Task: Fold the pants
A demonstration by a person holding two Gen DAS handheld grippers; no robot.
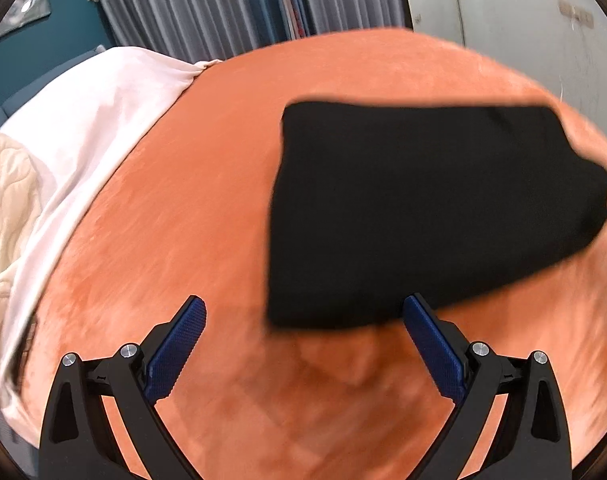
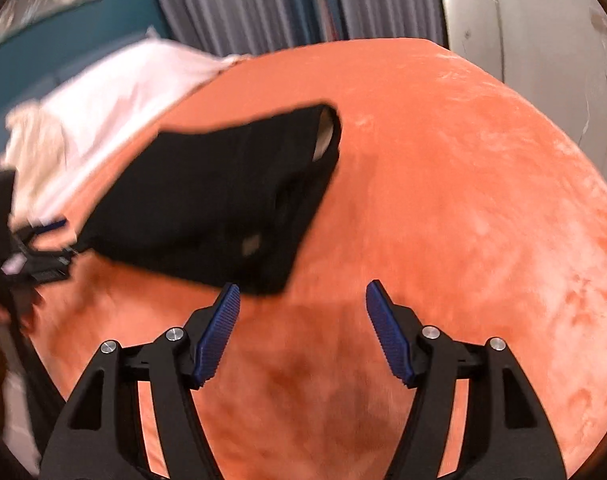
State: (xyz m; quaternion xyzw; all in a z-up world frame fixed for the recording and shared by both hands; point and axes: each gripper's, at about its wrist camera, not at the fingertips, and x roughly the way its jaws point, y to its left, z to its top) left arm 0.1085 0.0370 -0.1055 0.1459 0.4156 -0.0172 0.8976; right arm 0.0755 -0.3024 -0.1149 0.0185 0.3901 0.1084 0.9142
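The black pants (image 1: 415,208) lie folded into a compact block on the orange blanket (image 1: 207,208). In the right wrist view the pants (image 2: 223,208) sit at centre left, the waistband opening facing the far side. My left gripper (image 1: 303,312) is open and empty, just short of the pants' near edge. My right gripper (image 2: 301,292) is open and empty, near the pants' right corner. The left gripper also shows at the left edge of the right wrist view (image 2: 35,248). The views are blurred.
A white sheet (image 1: 99,120) and a cream quilt (image 1: 7,200) lie at the left side of the bed. Grey curtains (image 1: 207,4) and a pale wall (image 1: 511,28) stand behind. The orange blanket (image 2: 463,200) stretches to the right.
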